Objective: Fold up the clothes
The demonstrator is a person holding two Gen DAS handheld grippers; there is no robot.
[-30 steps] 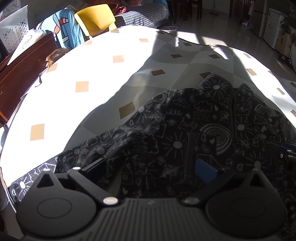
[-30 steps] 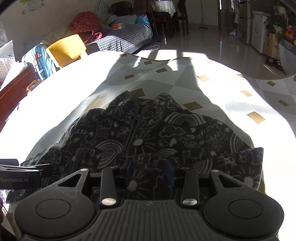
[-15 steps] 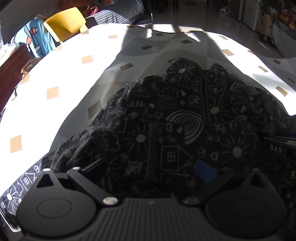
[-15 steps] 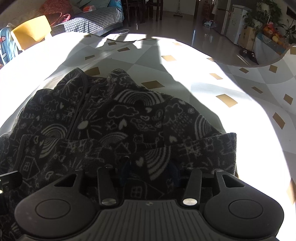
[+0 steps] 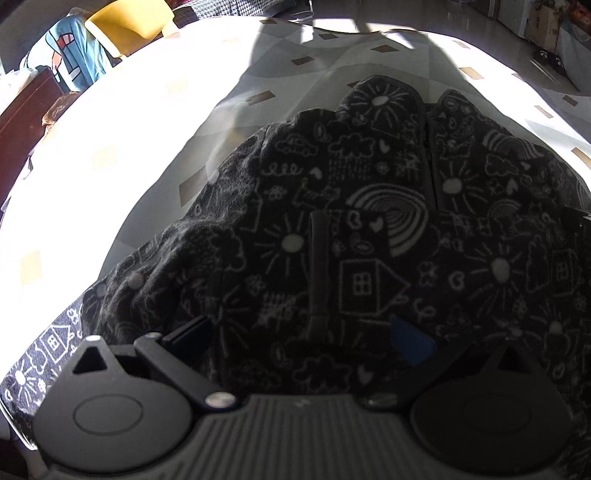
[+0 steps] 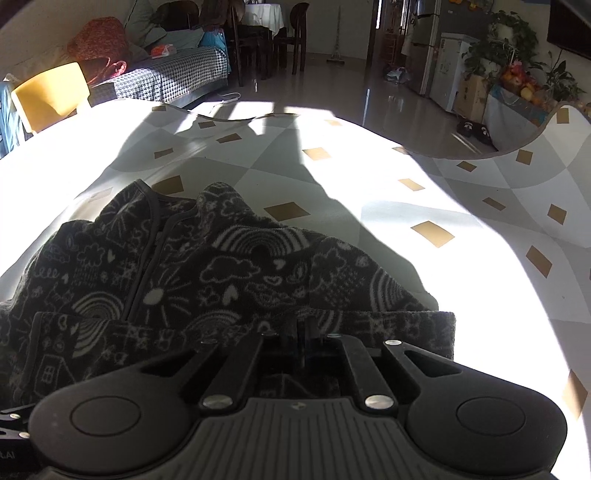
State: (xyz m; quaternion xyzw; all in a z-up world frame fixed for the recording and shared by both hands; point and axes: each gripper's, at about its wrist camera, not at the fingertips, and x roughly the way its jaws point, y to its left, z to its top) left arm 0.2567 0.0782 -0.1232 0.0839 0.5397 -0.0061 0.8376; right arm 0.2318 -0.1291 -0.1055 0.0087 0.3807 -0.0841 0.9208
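Observation:
A black fleece jacket (image 5: 369, 229) with white doodle drawings lies on the table, its collar pointing away from me and its zip running down the middle. The near hem is folded over as a band (image 6: 369, 325). My left gripper (image 5: 301, 339) hovers over the jacket's near left part, open, its blue pads (image 5: 412, 347) wide apart with fleece lying between them. In the right wrist view the jacket (image 6: 229, 266) fills the left half. My right gripper (image 6: 303, 334) is shut, its fingers pinched on the folded hem band.
The tablecloth (image 6: 424, 206) is white and grey with tan diamonds, sunlit at the right, and its far right edge (image 6: 517, 147) curls up. A yellow chair (image 5: 125, 22) and a blue garment (image 5: 70, 55) stand beyond the far left edge, beside dark wooden furniture (image 5: 22, 110).
My right gripper's fingers have closed together on the jacket's folded hem. The left gripper has moved forward over the jacket and stays open.

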